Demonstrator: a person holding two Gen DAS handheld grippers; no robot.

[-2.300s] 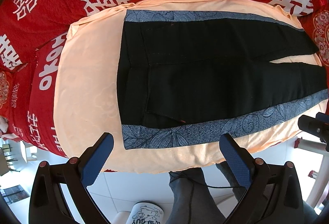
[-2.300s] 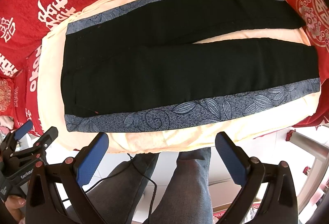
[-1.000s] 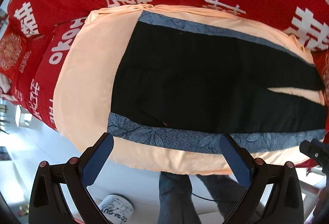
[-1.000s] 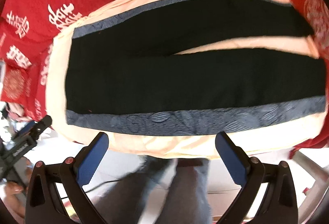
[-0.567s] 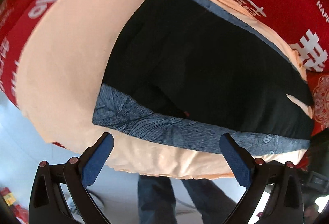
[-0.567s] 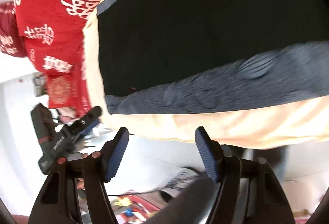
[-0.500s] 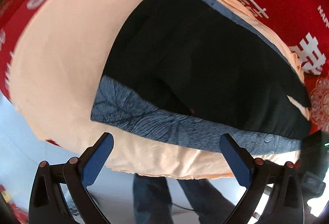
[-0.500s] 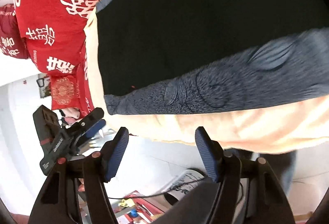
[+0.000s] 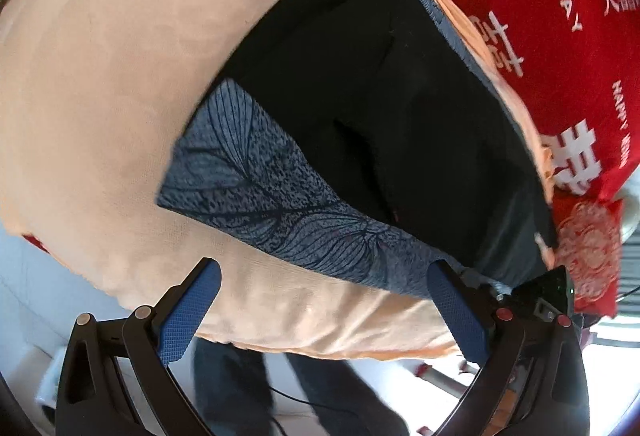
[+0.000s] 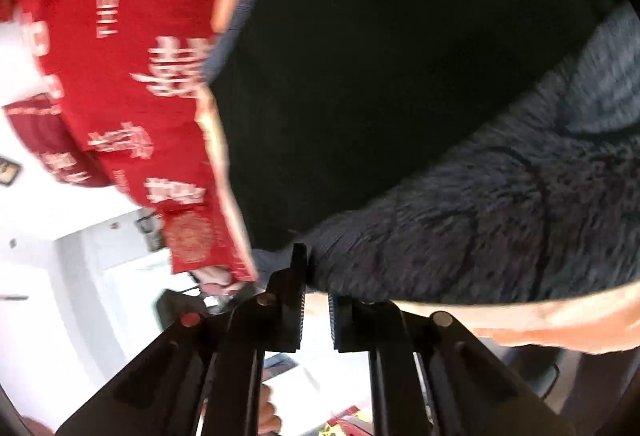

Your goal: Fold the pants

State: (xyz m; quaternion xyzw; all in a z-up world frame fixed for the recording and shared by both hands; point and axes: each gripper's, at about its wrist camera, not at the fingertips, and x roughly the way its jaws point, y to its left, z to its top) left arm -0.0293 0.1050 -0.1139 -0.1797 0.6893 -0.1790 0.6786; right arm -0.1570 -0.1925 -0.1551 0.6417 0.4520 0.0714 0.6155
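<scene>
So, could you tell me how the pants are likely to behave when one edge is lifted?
The pants lie flat and follow the curve of the peach cloth, so they are probably floppy and will drape. Thin, so likely light. The patterned blue strip looks textured, so the left gripper may hold it without slipping.

peach sheet spread over the bed, hanging off its near edge | red cover with white characters and lettering beneath the sheet | red tasselled cushion at the far end | someone's dark-trousered legs below the edge | white floor
</scene>
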